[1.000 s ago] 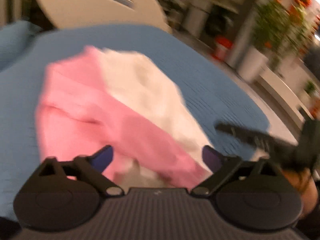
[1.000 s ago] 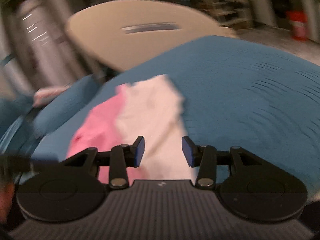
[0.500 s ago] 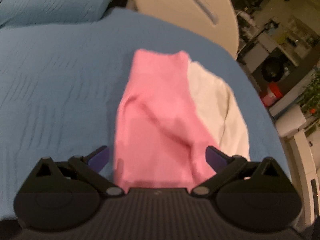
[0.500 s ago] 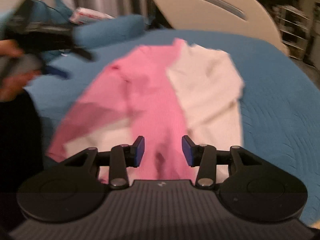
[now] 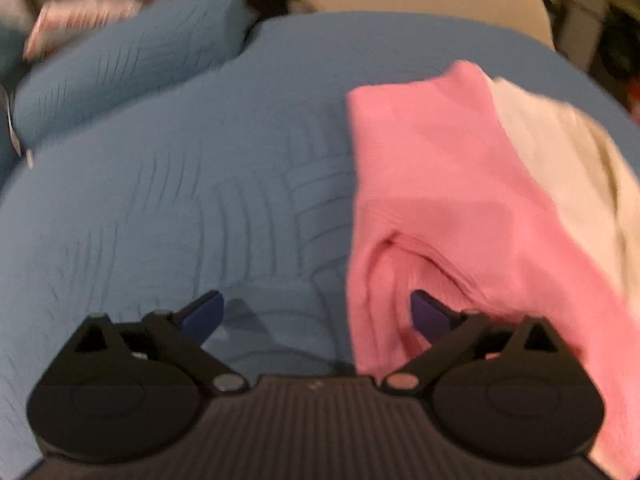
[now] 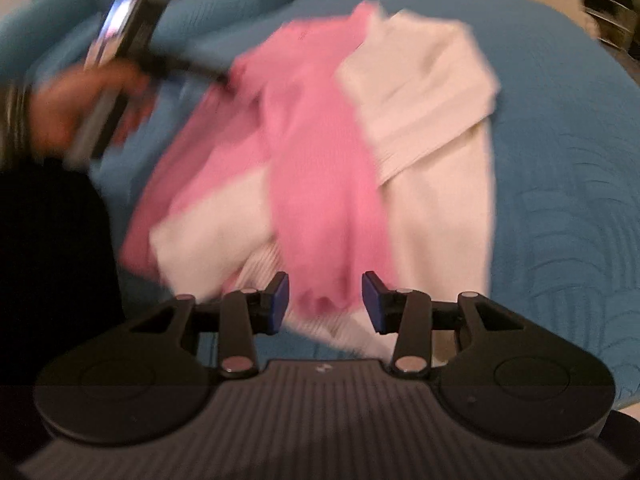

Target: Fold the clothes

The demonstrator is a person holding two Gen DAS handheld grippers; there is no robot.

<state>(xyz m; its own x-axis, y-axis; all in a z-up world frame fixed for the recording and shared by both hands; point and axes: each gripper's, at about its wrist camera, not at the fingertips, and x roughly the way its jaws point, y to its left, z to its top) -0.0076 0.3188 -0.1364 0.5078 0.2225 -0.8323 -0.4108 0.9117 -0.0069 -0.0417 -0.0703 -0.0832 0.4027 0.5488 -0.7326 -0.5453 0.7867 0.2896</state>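
Pink-and-white sweater (image 6: 320, 152) lies part-folded on the blue bed (image 6: 560, 160), centre frame in the right wrist view. Left tongs (image 5: 316, 312) spread wide, empty, straddling the pink edge at lower right of their frame, likely lining up a grab. Right tongs (image 6: 324, 300) parted, holding nothing, hovering over the pink sleeve end at lower centre, probably the next fold point. Heavy blur.

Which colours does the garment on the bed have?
The garment is pink and off-white, clearest in the right wrist view.
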